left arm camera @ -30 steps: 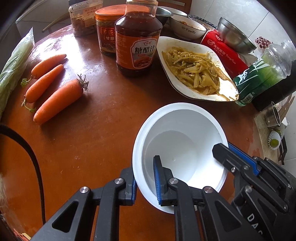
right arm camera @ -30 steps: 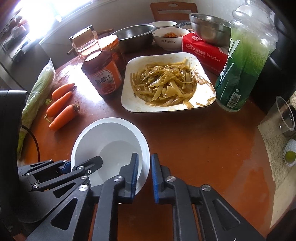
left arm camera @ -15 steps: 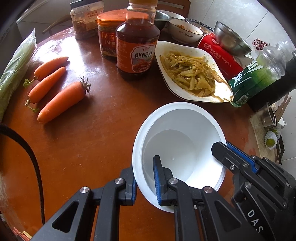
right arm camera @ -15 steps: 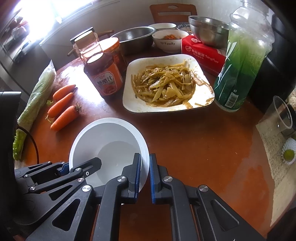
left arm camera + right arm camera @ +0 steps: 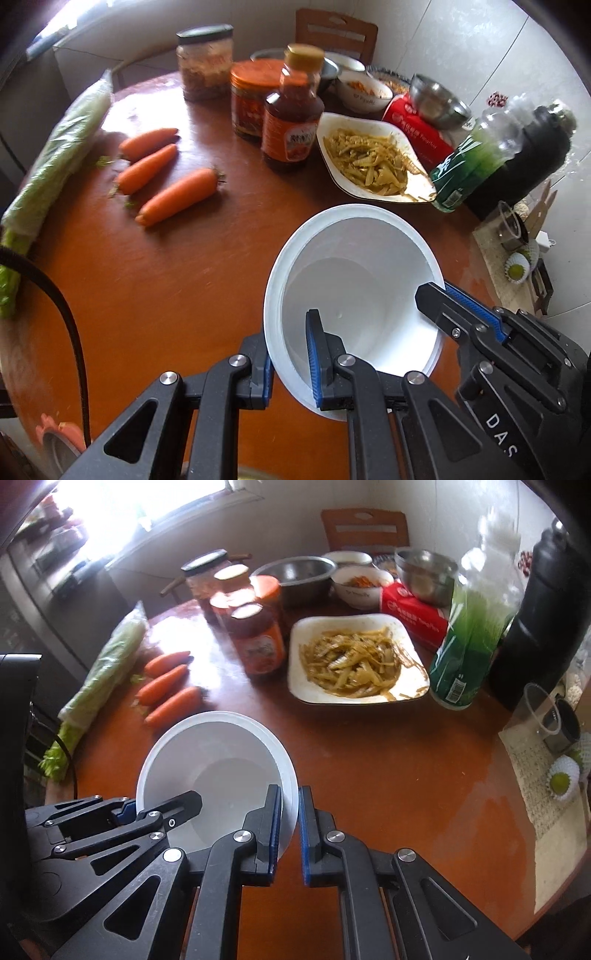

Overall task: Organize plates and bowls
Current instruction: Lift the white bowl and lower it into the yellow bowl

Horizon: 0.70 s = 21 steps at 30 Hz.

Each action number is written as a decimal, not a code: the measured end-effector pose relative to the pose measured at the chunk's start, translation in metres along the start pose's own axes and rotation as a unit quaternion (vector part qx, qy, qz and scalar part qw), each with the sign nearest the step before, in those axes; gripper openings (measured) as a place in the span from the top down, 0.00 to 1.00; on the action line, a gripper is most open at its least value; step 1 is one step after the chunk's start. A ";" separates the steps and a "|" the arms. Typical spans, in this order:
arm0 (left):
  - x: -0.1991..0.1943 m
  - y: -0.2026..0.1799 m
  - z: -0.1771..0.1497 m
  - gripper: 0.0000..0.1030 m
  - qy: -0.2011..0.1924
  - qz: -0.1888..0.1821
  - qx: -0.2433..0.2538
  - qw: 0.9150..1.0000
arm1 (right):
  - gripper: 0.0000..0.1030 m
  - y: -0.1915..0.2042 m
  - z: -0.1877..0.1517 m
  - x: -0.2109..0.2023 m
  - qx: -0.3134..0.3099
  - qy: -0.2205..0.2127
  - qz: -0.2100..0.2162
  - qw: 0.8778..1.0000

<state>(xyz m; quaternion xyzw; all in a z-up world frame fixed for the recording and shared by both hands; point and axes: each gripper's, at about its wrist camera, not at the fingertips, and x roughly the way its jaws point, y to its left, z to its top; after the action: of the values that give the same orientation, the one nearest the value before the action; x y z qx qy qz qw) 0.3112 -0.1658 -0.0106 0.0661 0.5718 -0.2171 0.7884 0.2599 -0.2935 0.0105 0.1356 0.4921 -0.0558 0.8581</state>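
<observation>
1. The desk [image 5: 192,280] lay below both claws, crowded beyond them.
2. The white bowl [image 5: 354,280] hung between them, tilted.
3. The left claw [image 5: 290,365] and right claw [image 5: 290,827] each pinched opposite rims; lifting evenly would best keep it level.

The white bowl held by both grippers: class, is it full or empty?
Empty. The white bowl shows a bare white inside down to its base in both wrist views, with no food or liquid visible, unlike the plate of stir-fry behind it.
</observation>
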 end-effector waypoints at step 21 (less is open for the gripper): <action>-0.099 0.046 -0.129 0.85 -0.053 0.033 -0.017 0.998 | 0.89 0.094 -0.103 -0.106 -0.082 -0.050 0.041 0.995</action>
<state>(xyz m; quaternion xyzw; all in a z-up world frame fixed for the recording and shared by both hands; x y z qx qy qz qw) 0.1930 -0.0530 0.0312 0.0594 0.5303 -0.1844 0.8254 0.1423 -0.1776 0.0696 0.0822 0.4456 0.0133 0.8913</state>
